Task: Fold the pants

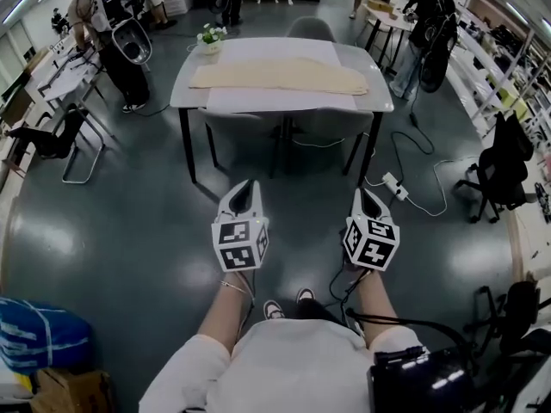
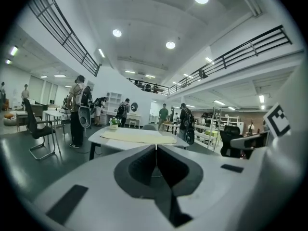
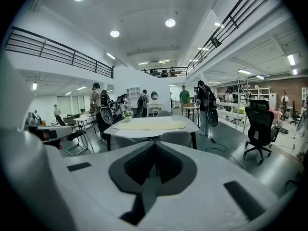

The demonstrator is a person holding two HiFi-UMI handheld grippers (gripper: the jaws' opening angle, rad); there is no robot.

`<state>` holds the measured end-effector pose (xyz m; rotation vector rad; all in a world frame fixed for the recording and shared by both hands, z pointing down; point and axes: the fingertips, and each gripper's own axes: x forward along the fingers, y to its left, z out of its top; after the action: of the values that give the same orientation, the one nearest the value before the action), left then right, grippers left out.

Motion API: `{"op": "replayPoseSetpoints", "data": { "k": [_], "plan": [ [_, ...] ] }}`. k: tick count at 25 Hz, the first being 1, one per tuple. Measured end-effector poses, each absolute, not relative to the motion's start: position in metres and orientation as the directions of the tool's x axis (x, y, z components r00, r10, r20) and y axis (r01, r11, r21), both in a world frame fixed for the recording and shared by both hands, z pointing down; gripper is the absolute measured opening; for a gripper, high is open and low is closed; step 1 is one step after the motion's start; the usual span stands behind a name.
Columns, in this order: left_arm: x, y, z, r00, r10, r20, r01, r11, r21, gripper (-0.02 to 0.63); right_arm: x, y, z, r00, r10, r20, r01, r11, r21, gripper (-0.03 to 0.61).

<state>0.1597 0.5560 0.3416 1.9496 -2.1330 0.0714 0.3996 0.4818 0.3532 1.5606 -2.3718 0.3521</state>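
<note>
Pants (image 1: 280,76) are the job, but they lie well away from where the person stands. Nearest, the left gripper (image 1: 248,189) and right gripper (image 1: 368,196) are held out in front, jaws closed on nothing. Just ahead, a power strip (image 1: 396,185) and its cable trail over the floor, easy to trip on when walking in. Chairs (image 1: 234,129) tucked under the table (image 1: 366,63) could make the reach awkward. The cloth lies flat across the table, perhaps already doubled lengthwise; hard to say from here. A flower pot (image 1: 211,37) at the far left corner could be knocked while sweeping a fold.
</note>
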Motion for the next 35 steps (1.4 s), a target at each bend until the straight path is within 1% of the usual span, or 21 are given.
{"op": "replayPoseSetpoints", "data": {
  "k": [4, 10, 15, 28, 35],
  "plan": [
    [0.151, 0.549, 0.355, -0.082, -0.967, 0.242, -0.983, 0.119, 0.142, 0.014, 0.400, 0.469, 0.360, -0.364, -0.850, 0.381, -0.925, 0.379, -0.037, -0.008],
    [0.131, 0.517, 0.355, -0.096, -0.967, 0.236, -0.979, 0.134, 0.151, 0.014, 0.382, 0.433, 0.361, -0.360, -0.853, 0.379, -0.927, 0.372, -0.045, -0.008],
    [0.116, 0.461, 0.351, -0.101, -0.969, 0.227, -0.982, 0.133, 0.132, 0.014, 0.362, 0.377, 0.364, -0.374, -0.850, 0.372, -0.923, 0.378, -0.066, -0.008],
    [0.083, 0.283, 0.328, -0.146, -0.968, 0.202, -0.981, 0.168, 0.095, 0.014, 0.329, 0.184, 0.355, -0.420, -0.835, 0.357, -0.907, 0.405, -0.119, -0.008],
    [0.073, 0.235, 0.341, -0.173, -0.954, 0.243, -0.977, 0.198, 0.084, 0.014, 0.314, 0.126, 0.368, -0.451, -0.807, 0.381, -0.892, 0.425, -0.155, -0.008]
  ]
}}
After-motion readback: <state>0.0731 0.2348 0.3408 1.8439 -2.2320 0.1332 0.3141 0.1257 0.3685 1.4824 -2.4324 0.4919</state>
